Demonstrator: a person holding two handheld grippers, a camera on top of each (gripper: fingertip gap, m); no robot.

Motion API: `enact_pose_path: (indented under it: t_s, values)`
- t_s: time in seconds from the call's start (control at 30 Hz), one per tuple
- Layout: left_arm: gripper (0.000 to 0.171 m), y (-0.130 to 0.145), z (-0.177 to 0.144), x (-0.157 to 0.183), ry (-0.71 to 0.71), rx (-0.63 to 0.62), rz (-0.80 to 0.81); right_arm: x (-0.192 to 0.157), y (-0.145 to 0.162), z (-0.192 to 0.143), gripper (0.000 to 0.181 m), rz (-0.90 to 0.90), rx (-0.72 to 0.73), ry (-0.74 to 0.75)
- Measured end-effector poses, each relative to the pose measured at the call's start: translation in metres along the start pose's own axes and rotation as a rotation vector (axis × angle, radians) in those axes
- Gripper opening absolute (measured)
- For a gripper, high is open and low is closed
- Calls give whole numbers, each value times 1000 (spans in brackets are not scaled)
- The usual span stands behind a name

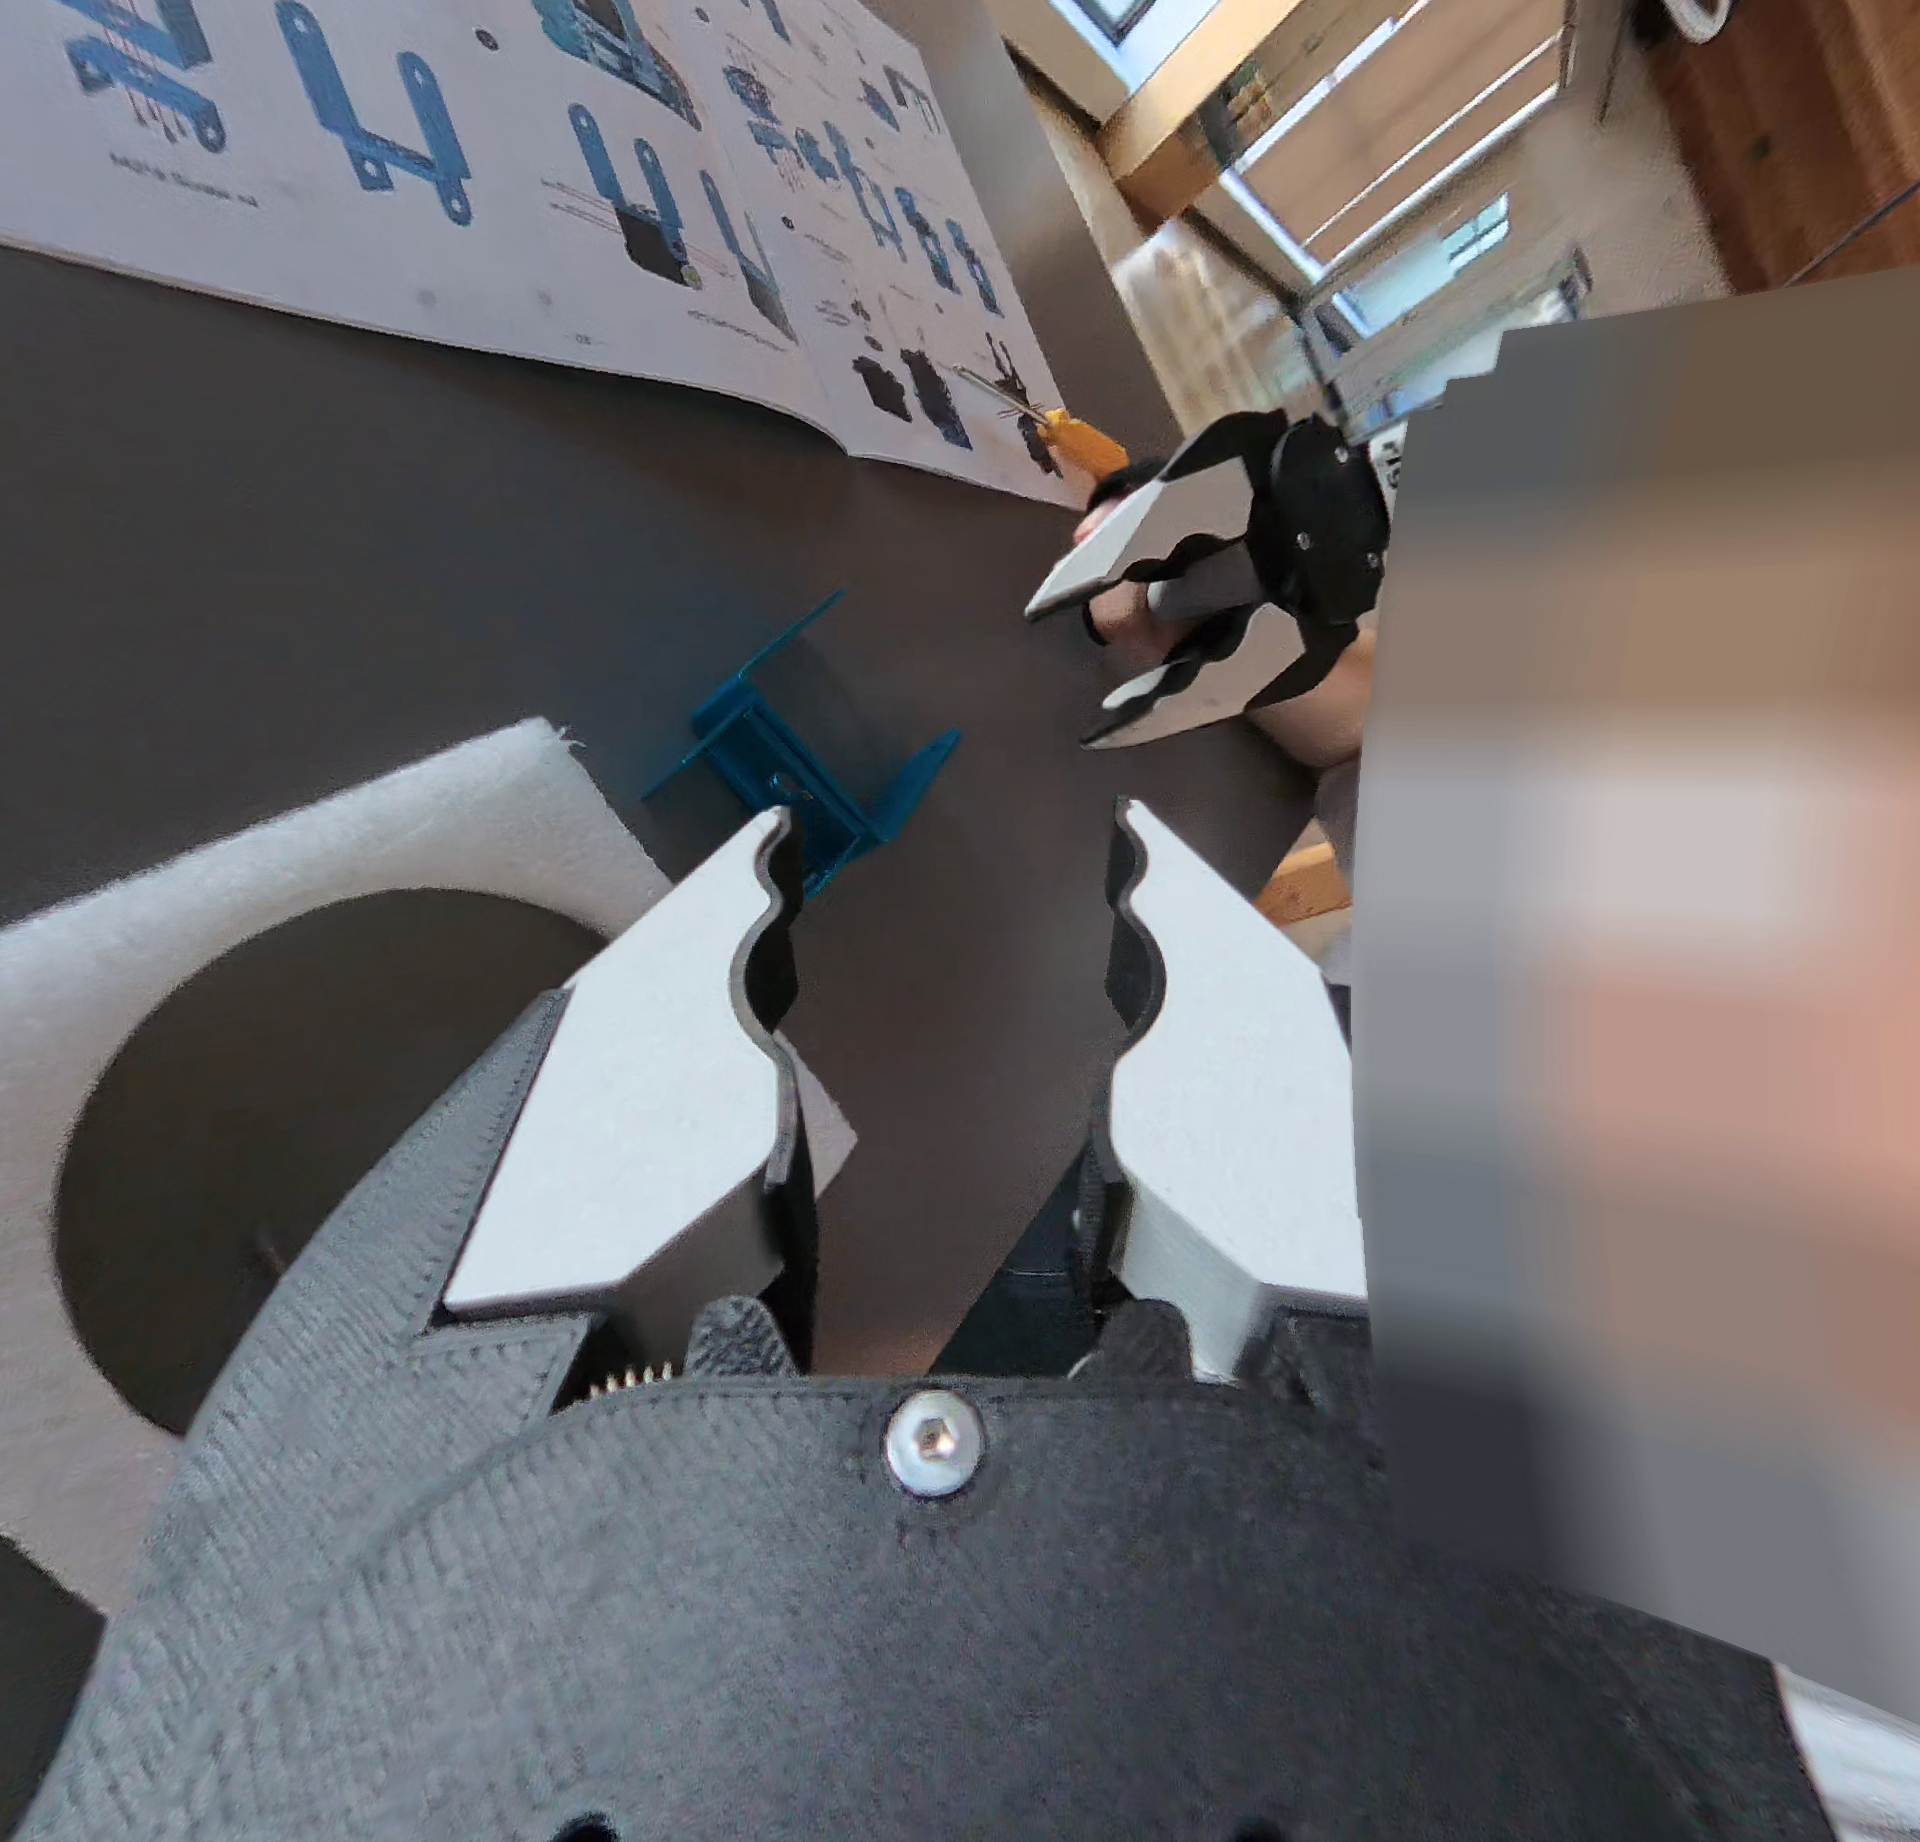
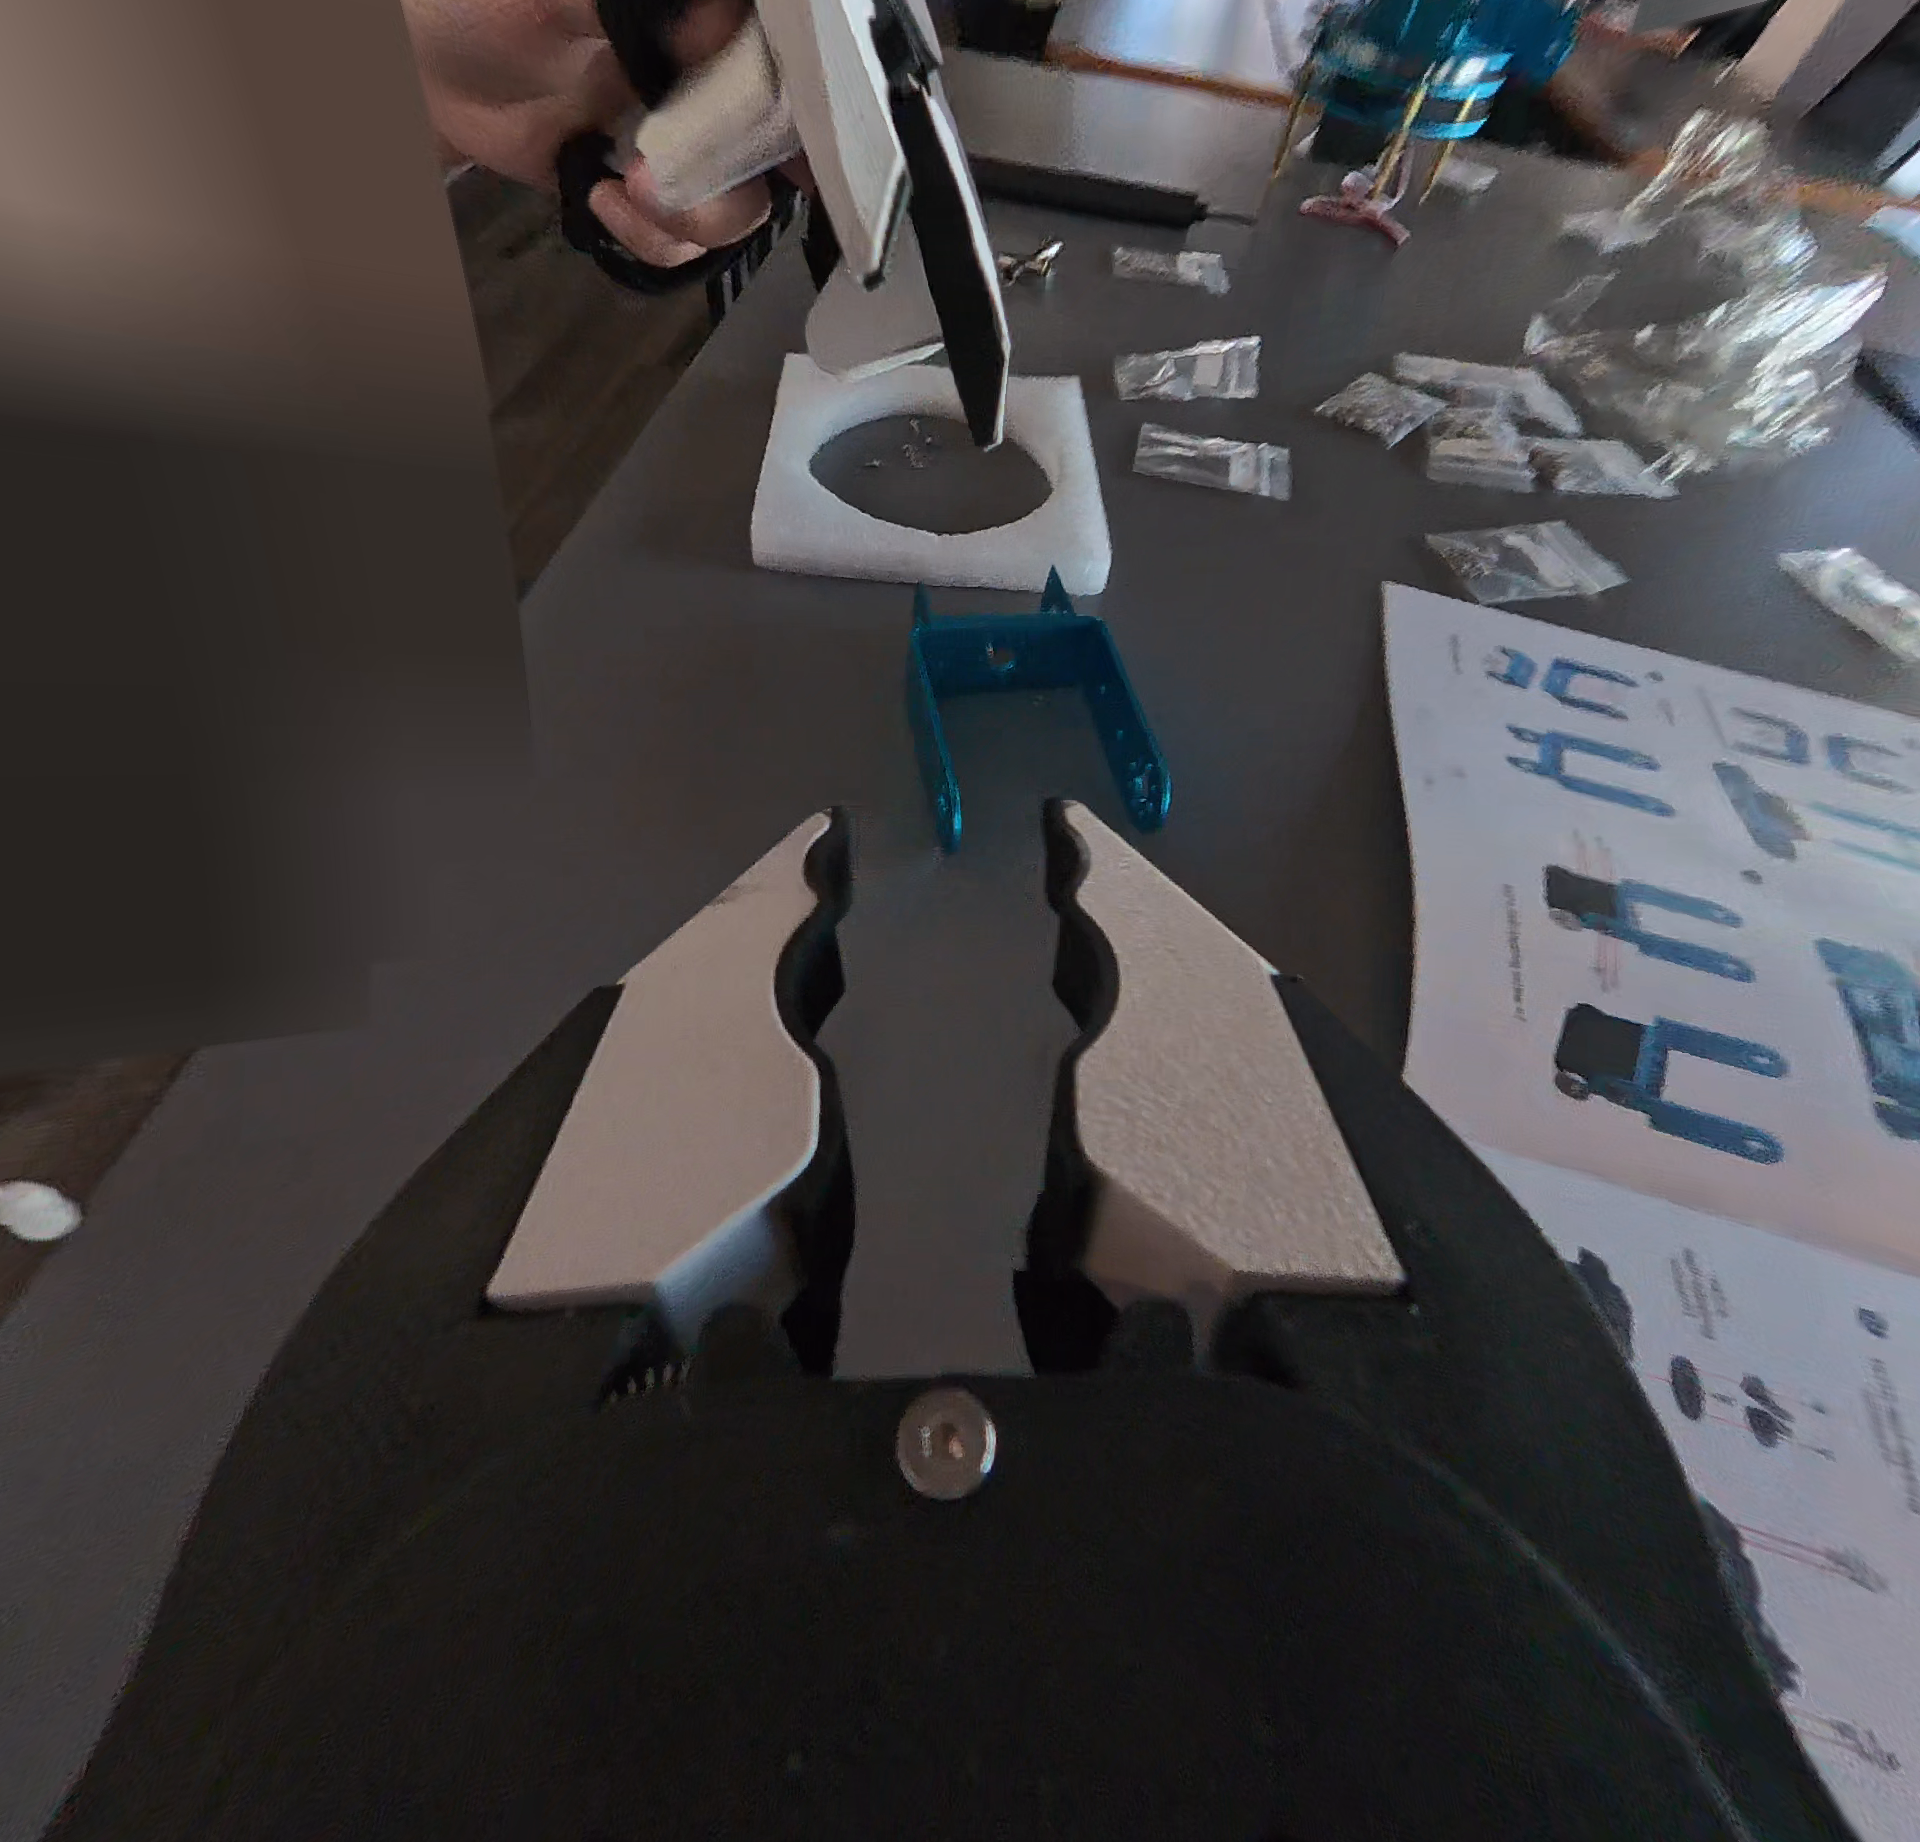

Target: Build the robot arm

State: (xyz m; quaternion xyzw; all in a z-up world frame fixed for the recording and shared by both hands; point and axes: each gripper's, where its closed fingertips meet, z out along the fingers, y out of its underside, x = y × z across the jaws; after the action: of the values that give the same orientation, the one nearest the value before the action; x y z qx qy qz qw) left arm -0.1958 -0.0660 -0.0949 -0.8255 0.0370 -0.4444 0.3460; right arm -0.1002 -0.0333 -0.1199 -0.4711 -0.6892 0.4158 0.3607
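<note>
**Two empty hand-held grippers over a blue bracket**

The left hand-held gripper (image 1: 951,821) hangs above the dark grey bench (image 1: 312,504) with its white fingers apart and nothing between them. Just beyond its left fingertip lies a blue U-shaped metal bracket with drilled holes (image 1: 805,753), resting on the bench; whether the fingertip touches it cannot be told. To the gripper's left lies a white square foam pad with a round cut-out (image 1: 312,836), and small bits of hardware lie inside the cut-out in the right wrist view.

The right hand-held gripper (image 2: 945,816) also has its fingers apart and empty, pointed at the same bracket (image 2: 1023,696), which lies just ahead of its tips with its open end toward them. The foam pad (image 2: 935,545) lies right behind the bracket. An open white instruction booklet with blue diagrams (image 2: 1662,961) lies to the right, and small clear plastic bags of parts (image 2: 1210,457) are scattered farther back.
</note>
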Motion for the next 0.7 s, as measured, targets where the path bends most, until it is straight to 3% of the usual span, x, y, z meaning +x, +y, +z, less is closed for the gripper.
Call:
enact_pose_path:
  t_s: [0.1,0.2,0.33,0.53,0.7]
  values:
    - [58,-16,-3,9,57,21,16,1,-6,6,56,-110,24,47]
    - [58,-39,-5,7,73,16,58,-5,-10,19,69,-77,36,-7]
    - [60,-66,2,-13,33,-26,126,0,-13,15,71,-60,73,-3]
    - [58,-118,26,-27,152,-34,139,22,-16,11,71,164,122,-31]
    - [57,-135,30,-46,149,-107,190,43,-11,12,72,317,117,17]
